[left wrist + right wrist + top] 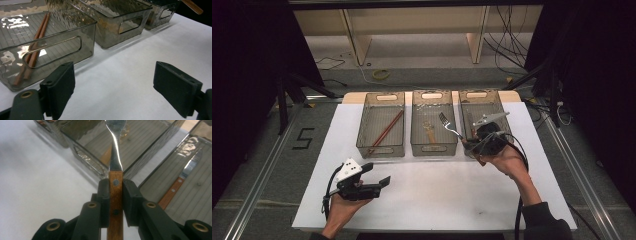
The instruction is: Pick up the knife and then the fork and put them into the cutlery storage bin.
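Three smoky translucent plastic bins stand side by side along the far edge of the white table surface (432, 195). The left bin (381, 146) holds a pair of reddish-brown wooden chopsticks (387, 131) lying on the diagonal. The middle bin (434, 145) has something brownish on its floor — too dim to name. The right bin (463, 102) holds a wooden-handled table knife (183, 178), its steel blade pointing toward the far wall.

The right gripper (116, 191) is held at the near edge of the right bin, its jaws clamped on the riveted wooden handle of a steel fork (115, 160). The fork's tines (444, 119) reach out over the middle bin, clear of its rim in the high view.

The left gripper (383, 183) sits in the person's left hand (343, 207) near the near-left corner of the surface, well apart from the bins. Its jaws stand wide apart with nothing between them — bare white surface shows through the gap in the left gripper view, and the left bin lies just ahead of it.
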{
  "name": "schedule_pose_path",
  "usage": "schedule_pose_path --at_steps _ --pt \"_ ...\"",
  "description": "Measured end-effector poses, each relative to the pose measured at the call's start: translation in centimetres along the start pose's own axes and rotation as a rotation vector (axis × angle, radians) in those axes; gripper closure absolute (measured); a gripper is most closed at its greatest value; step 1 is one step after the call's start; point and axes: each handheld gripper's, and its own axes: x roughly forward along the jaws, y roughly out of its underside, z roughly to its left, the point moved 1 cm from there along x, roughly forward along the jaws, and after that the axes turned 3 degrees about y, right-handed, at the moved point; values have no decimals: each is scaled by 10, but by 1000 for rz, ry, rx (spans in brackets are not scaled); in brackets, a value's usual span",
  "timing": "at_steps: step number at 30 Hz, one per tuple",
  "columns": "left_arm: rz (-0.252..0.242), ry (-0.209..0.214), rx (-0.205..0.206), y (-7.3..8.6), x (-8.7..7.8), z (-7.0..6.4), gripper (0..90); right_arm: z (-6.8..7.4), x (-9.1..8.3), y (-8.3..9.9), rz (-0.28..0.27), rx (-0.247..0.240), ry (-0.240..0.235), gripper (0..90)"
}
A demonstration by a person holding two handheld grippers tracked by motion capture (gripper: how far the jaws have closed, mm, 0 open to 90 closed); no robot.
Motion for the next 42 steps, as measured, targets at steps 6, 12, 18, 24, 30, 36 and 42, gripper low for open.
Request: schedule_pose_path --at_steps 6,12,18,24,30,36,42 --pt "-5 -1 -3 0 0 1 170 -12 1 -6 -5 27 14 779" --pt "-5 -2 -2 0 -1 1 170 -23 0 -11 -9 49 33 779" --pt "-3 -2 -2 0 0 1 170 -32 0 -16 -14 70 48 779" --pt "-6 -1 -3 0 0 1 170 -40 1 -22 -13 87 64 779" --pt "-6 -1 -4 0 0 1 170 -48 4 -27 -10 105 81 779" --pt "-6 -1 -4 0 -1 1 170 -57 7 -33 -7 129 93 779" --pt "-6 -1 -5 0 0 1 170 -66 10 -36 0 156 112 779"
